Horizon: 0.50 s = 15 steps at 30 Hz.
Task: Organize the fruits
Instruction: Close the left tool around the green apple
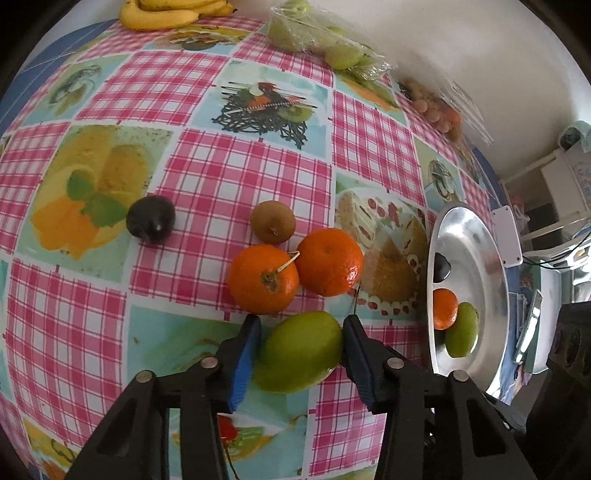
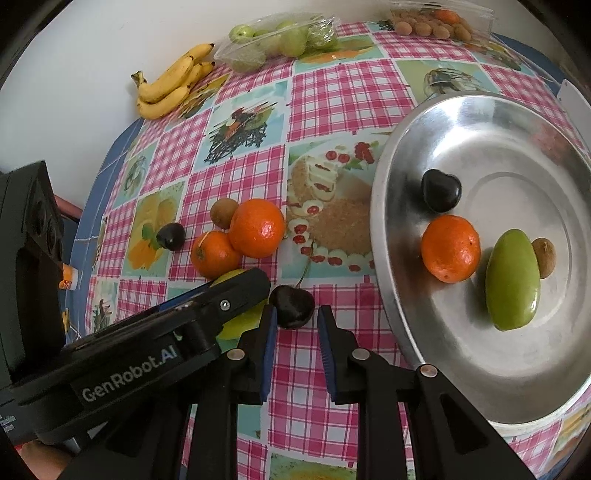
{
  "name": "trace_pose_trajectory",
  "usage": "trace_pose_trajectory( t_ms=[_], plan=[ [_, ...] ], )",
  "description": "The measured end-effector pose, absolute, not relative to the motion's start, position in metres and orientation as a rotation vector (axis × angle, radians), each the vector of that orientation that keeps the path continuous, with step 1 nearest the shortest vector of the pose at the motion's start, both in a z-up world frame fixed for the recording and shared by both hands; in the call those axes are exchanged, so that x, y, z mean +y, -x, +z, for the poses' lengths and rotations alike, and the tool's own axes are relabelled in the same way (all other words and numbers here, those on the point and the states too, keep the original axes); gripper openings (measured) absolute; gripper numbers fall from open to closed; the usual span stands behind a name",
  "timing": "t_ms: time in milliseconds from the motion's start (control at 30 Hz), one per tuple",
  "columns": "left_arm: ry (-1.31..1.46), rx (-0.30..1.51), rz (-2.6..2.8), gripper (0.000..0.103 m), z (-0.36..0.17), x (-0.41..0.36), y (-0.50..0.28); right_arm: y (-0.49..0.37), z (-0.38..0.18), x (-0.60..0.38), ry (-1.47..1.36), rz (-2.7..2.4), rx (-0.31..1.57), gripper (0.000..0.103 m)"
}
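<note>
My left gripper (image 1: pixel 301 328) has its jaws around a green mango (image 1: pixel 301 350) on the checked tablecloth, pads touching its sides. Just beyond lie two oranges (image 1: pixel 263 278), a kiwi (image 1: pixel 272 221) and a dark plum (image 1: pixel 150 218). My right gripper (image 2: pixel 294 317) is open, its jaws on either side of a dark cherry (image 2: pixel 291 304) with a stem, not closed on it. The left gripper's body (image 2: pixel 207 306) lies just left of it. The steel bowl (image 2: pixel 406 140) at the right holds an orange (image 2: pixel 450 248), a green mango (image 2: pixel 512 278), a kiwi (image 2: pixel 545 256) and a dark plum (image 2: pixel 441 195).
A bunch of bananas (image 2: pixel 170 83), a clear tray of green fruit (image 2: pixel 277 38) and a clear tray of small brown fruit (image 2: pixel 432 22) stand along the far table edge by the wall. A dark box (image 2: pixel 29 229) stands at the left edge.
</note>
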<state>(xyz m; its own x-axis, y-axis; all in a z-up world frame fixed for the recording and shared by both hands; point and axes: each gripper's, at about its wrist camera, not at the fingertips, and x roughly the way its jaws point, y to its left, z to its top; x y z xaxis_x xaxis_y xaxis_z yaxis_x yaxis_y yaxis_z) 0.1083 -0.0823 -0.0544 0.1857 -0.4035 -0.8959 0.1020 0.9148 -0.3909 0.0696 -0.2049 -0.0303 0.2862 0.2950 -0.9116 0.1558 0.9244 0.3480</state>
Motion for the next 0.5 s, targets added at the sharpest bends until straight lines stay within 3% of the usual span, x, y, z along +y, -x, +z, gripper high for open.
trace_pose_trajectory(
  t_ms=[500],
  plan=[
    [0.318,1.273,-0.24,0.043,-0.036,-0.045,-0.111,-0.075,-0.032,-0.198,-0.408,0.098,1.28,0.023]
  ],
)
